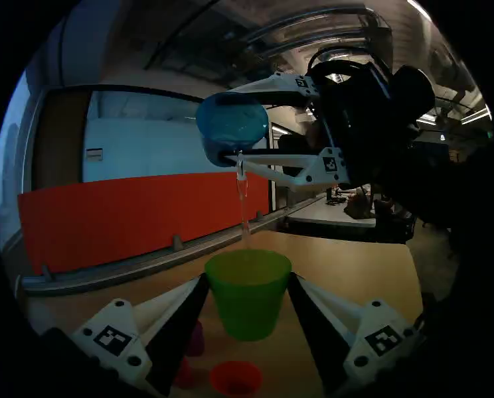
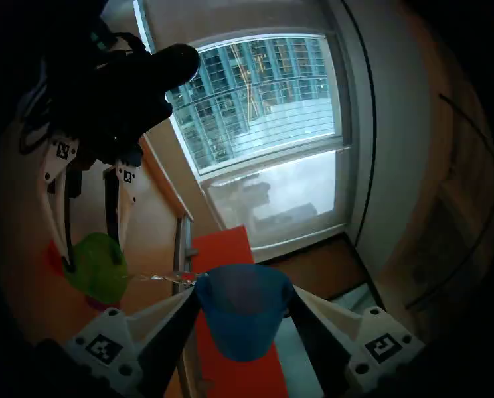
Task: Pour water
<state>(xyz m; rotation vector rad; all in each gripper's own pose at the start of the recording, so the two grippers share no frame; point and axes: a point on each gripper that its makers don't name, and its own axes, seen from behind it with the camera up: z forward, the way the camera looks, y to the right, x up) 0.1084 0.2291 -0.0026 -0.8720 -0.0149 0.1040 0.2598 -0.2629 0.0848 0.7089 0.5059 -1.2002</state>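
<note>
My left gripper (image 1: 249, 292) is shut on a green cup (image 1: 248, 292), held upright above a wooden table (image 1: 353, 265). Above it, my right gripper (image 1: 237, 119) is shut on a blue cup (image 1: 231, 126), tipped over so that a thin stream of water (image 1: 242, 199) falls into the green cup. In the right gripper view, that gripper (image 2: 243, 312) clamps the blue cup (image 2: 243, 318), and water (image 2: 161, 278) runs from its rim toward the green cup (image 2: 99, 266), which the left gripper (image 2: 91, 252) holds. The view is rolled on its side.
On the table under the green cup stand a red cup (image 1: 236, 378) and a purple cup (image 1: 195, 338). An orange wall panel (image 1: 134, 212) runs behind the table's far edge. A large window (image 2: 267, 119) lies beyond. Desks (image 1: 340, 212) stand farther back.
</note>
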